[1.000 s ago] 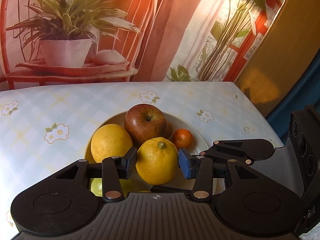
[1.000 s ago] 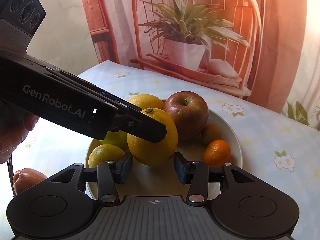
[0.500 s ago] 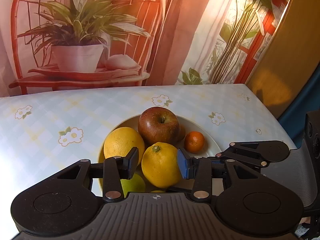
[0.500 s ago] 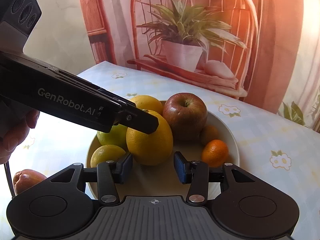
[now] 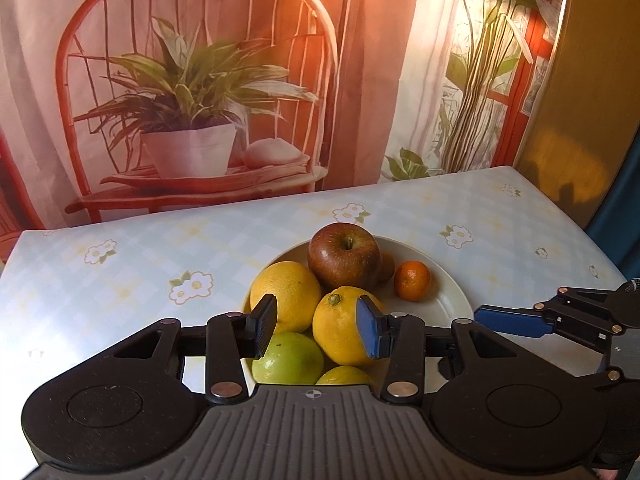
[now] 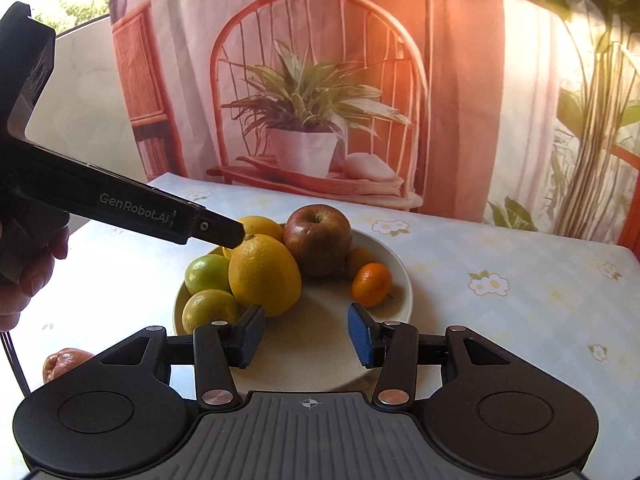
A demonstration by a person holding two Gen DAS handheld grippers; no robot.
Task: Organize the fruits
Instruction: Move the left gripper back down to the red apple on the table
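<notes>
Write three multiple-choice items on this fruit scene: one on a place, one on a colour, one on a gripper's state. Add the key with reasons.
1. Where does the red apple sit?
A. far side of the white bowl
B. on the tablecloth
C. in a gripper

2. What colour is the small fruit at the bowl's right?
A. green
B. orange
C. red

3. How is the right gripper?
A. shut on a lemon
B. open, empty
C. out of view

Key: 1 A, it lies behind the citrus inside the rim. 2 B, its skin is bright orange. 3 B, its pads stand apart with bare bowl between.
</notes>
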